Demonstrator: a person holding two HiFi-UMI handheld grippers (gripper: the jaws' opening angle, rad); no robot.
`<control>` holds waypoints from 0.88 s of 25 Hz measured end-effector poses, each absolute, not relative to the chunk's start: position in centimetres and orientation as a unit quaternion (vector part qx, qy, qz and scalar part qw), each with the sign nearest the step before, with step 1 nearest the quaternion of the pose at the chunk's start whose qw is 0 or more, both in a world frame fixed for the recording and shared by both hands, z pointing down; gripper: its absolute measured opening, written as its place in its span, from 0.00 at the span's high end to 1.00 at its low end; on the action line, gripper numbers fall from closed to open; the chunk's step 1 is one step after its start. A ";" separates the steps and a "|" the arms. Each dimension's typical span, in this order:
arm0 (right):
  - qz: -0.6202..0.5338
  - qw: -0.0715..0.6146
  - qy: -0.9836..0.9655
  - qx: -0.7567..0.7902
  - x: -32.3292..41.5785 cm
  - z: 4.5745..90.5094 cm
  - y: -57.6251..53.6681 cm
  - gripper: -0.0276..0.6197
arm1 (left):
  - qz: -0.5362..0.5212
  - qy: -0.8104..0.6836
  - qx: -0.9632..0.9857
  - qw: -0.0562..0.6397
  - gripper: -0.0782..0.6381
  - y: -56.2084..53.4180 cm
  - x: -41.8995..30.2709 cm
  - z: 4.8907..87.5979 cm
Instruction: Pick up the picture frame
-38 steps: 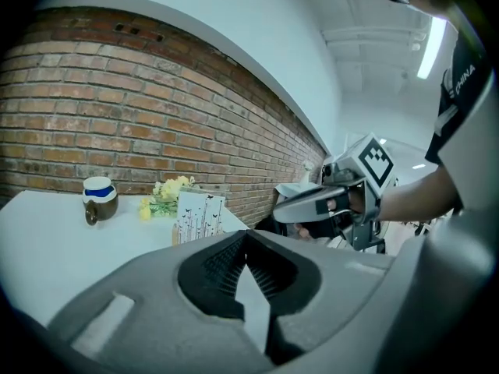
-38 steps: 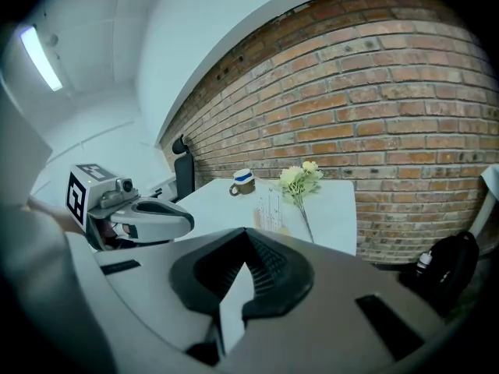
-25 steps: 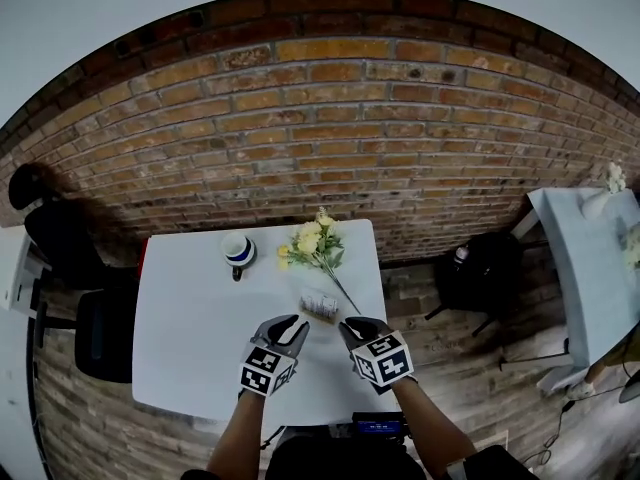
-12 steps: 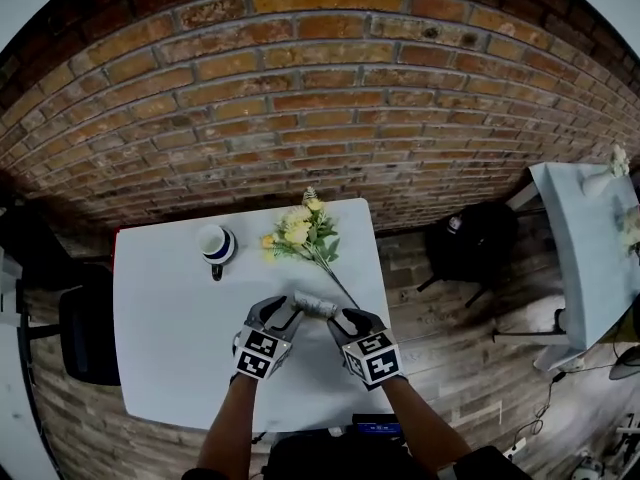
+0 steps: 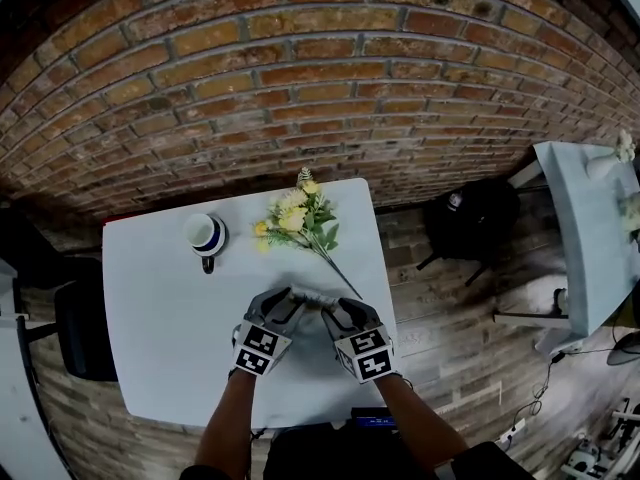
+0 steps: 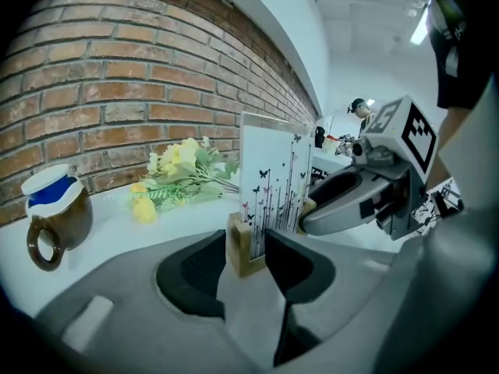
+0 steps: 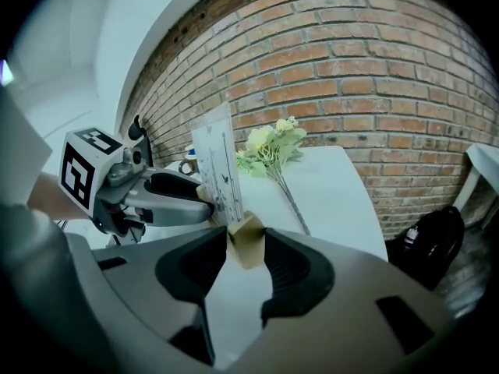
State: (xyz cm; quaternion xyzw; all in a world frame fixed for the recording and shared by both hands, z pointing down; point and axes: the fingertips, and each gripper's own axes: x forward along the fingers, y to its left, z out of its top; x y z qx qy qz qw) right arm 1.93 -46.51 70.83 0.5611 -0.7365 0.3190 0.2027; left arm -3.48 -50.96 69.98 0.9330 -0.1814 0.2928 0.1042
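White worktop (image 5: 160,308) carries the upright picture frame (image 6: 269,174). Our left hand-held gripper (image 6: 245,249) and right hand-held gripper (image 7: 245,249), jaws just opened wide, each straddle one base end, not yet pinching; next we should close both and lift.

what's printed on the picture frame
The picture frame shows black butterflies and stems on white; left gripper view.

1. We saw a white rectangular table (image 5: 170,308) standing against a red brick wall (image 5: 300,88).
2. A brown ceramic mug with a blue-and-white top (image 5: 206,236) stood upright on it, near the wall.
3. Beside the mug, not touching it, lay a bunch of yellow and white flowers with green leaves (image 5: 295,216).
4. A black backpack (image 5: 478,218) sat on the wooden plank floor (image 5: 450,313) to the table's right.
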 end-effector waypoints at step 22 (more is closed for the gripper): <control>0.321 0.194 -0.739 0.559 2.6 71.3 -46.8 0.76 | 0.305 -0.182 0.928 0.111 0.75 -49.9 -4.0 70.7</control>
